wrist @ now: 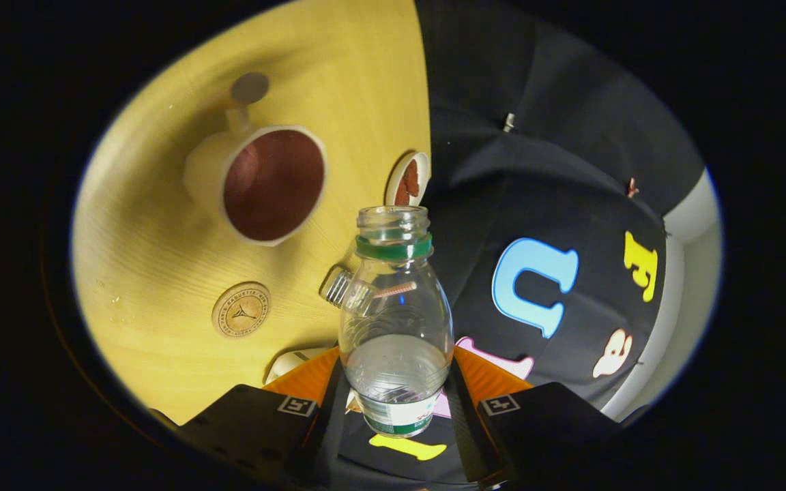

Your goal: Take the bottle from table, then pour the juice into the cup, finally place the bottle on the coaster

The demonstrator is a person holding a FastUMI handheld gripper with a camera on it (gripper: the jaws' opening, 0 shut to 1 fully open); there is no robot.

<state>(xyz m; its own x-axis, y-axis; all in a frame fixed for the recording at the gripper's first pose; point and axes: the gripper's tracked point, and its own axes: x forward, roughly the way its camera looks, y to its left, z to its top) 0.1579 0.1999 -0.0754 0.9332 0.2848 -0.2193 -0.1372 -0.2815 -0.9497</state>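
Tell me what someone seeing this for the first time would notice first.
The clear plastic bottle stands out first: uncapped, with a green neck ring and a little liquid, clamped between the gripper fingers. Beyond it on the yellow wooden table sits a white cup with a dark red inside. A round wooden coaster lies nearer the fingers, beside the bottle.

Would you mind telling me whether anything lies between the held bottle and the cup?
Nothing visible does: the tongs grip the uncapped bottle, and bare table separates it from the cup.
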